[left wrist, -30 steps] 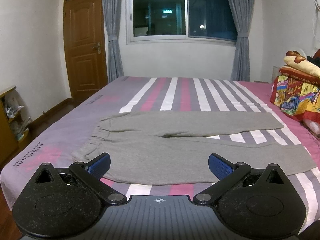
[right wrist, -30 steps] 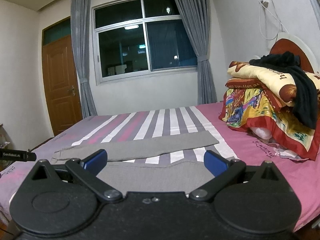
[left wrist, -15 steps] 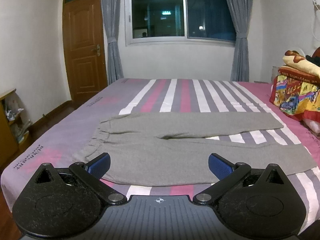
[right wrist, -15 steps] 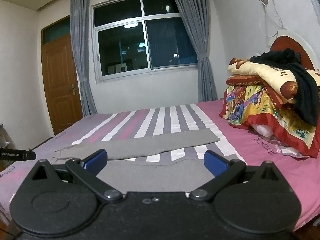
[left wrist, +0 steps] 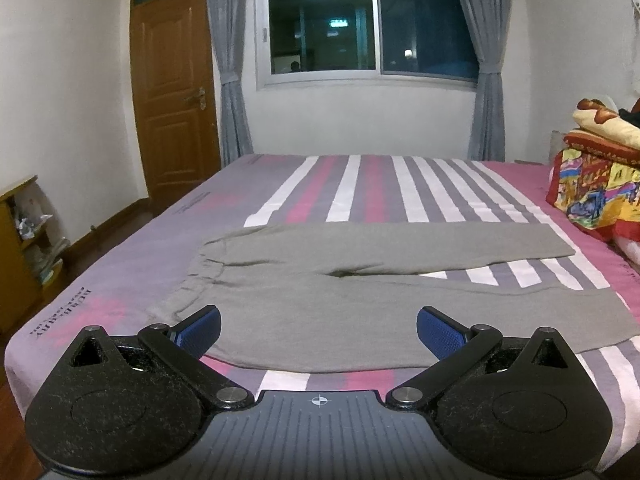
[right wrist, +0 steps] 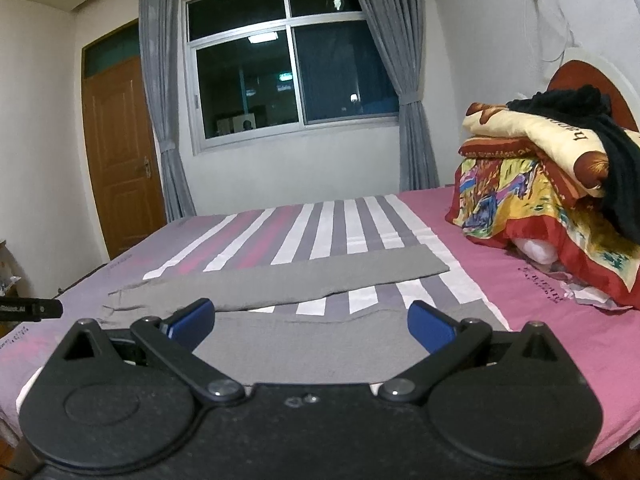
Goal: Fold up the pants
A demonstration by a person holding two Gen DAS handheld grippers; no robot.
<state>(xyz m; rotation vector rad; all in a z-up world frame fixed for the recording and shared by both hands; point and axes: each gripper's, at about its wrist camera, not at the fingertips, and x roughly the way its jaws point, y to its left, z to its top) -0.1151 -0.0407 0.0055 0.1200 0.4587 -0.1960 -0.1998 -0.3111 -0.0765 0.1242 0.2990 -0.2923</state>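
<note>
Blue textured pads are held wide apart on both the left gripper and right gripper, nothing gripped. Beyond, one pair of grey knit pants is spread flat, two legs parted, across the striped bedsheet. Farther right, one folded patterned quilt is piled.

pants near edge behind fingers, bedding pile cropped (right edge)

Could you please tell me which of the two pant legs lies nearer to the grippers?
The near leg of the grey pants, along the bed's front edge; the far leg lies beyond it, toward the window.
</note>
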